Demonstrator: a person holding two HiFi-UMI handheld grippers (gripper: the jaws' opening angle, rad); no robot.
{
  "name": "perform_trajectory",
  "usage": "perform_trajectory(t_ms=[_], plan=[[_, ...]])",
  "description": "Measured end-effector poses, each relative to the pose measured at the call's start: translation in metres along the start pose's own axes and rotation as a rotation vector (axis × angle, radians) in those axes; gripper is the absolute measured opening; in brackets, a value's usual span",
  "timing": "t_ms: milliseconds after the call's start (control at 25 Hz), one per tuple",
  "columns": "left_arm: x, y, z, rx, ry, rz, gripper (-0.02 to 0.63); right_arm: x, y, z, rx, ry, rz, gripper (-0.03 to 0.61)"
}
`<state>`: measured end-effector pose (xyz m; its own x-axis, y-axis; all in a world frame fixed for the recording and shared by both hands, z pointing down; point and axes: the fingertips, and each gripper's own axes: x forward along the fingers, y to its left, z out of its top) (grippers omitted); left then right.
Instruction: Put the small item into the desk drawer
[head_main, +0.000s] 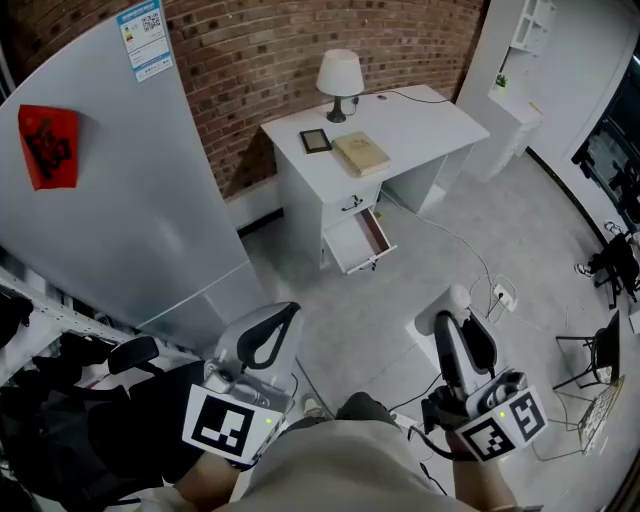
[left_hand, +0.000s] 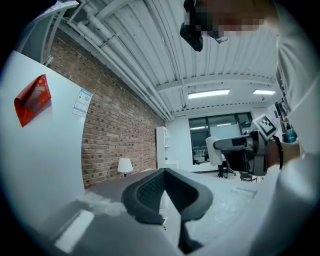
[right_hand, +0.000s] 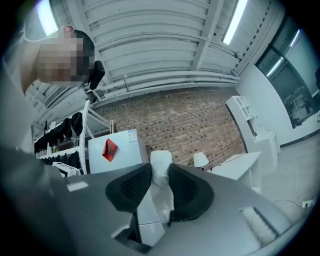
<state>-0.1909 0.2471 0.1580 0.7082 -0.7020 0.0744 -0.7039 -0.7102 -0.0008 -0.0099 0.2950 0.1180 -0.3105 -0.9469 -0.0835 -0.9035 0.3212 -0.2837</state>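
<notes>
Right gripper view showed the right gripper (right_hand: 160, 185) clamped on the small white item (right_hand: 161, 160). The left gripper (left_hand: 164, 172) was pinched closed on nothing. The desk (head_main: 420, 118) sat far off, its lower drawer (head_main: 366, 238) already pulled out. Our call: walk up, hold the clamp firm, and get the item inside the drawer walls before letting go.

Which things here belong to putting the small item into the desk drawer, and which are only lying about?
Belong to the job:
- small white item, clamped in the right gripper
- open drawer of the white desk

Just lying about:
- lamp, book and dark frame on the desk
- red paper on the white panel
</notes>
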Motion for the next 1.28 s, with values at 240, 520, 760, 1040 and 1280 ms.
perform_trajectory(t_ms=[240, 520, 760, 1040, 1280], plan=[[0.004, 0.009, -0.005, -0.012, -0.002, -0.010, 0.003, 0.003, 0.001, -0.006, -0.059, 0.022, -0.031, 0.118], [0.036, 0.016, -0.012, -0.016, 0.015, -0.031, 0.002, 0.023, -0.028, -0.015, -0.063, 0.054, -0.051, 0.118], [0.081, 0.028, -0.019, 0.005, 0.039, -0.020, 0.003, 0.061, -0.069, -0.027, -0.029, 0.086, -0.031, 0.119], [0.161, 0.040, -0.029, -0.015, 0.090, 0.005, 0.003, 0.117, -0.142, -0.031, 0.002, 0.111, -0.004, 0.120], [0.242, 0.051, -0.043, -0.018, 0.153, 0.052, 0.003, 0.177, -0.219, -0.040, 0.031, 0.176, 0.047, 0.120]])
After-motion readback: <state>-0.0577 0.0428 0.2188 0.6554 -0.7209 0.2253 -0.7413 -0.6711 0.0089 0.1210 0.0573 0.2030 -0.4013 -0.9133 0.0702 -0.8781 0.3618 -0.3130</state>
